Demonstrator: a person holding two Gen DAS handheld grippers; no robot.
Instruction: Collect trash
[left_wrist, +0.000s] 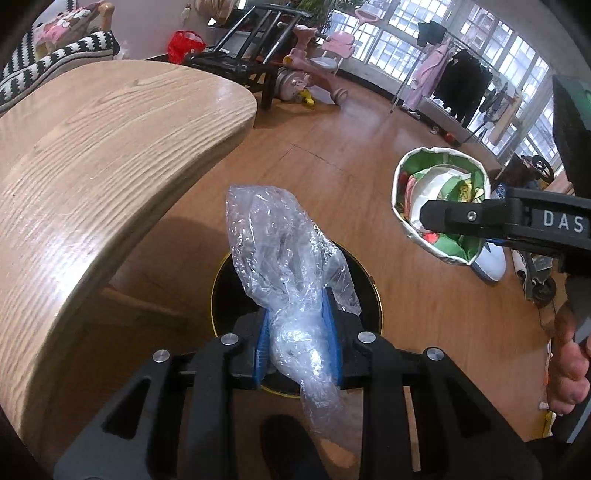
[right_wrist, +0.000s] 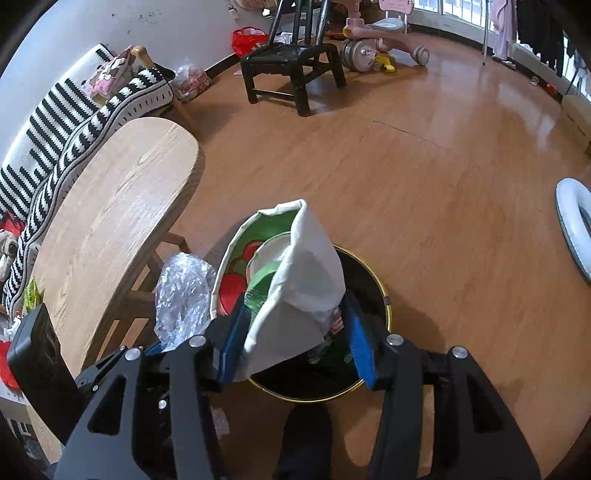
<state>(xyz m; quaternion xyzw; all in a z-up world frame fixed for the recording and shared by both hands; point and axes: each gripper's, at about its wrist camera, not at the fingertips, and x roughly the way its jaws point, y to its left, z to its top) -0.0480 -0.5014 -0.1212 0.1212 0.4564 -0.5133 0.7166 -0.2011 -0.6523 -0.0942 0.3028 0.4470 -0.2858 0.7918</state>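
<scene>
Left wrist view: left tool (left_wrist: 299, 343) pinched on crumpled clear plastic wrap (left_wrist: 284, 258), held directly above black gold-rimmed trash bin (left_wrist: 221, 280) on wooden floor (left_wrist: 332, 166). Blue pads (left_wrist: 261, 350) pressed against wrap on both sides. Right tool (left_wrist: 424, 216) seen up and to the right of bin, clamped on green-and-white paper carton (left_wrist: 439, 206). Right wrist view: right tool (right_wrist: 295, 343) half spread yet gripping flattened carton (right_wrist: 295, 273) over bin (right_wrist: 373, 288); wrap (right_wrist: 183, 295) just left of carton. Wooden worktop (right_wrist: 110, 206) left of bin; black chair (right_wrist: 295, 62) far beyond bin.
</scene>
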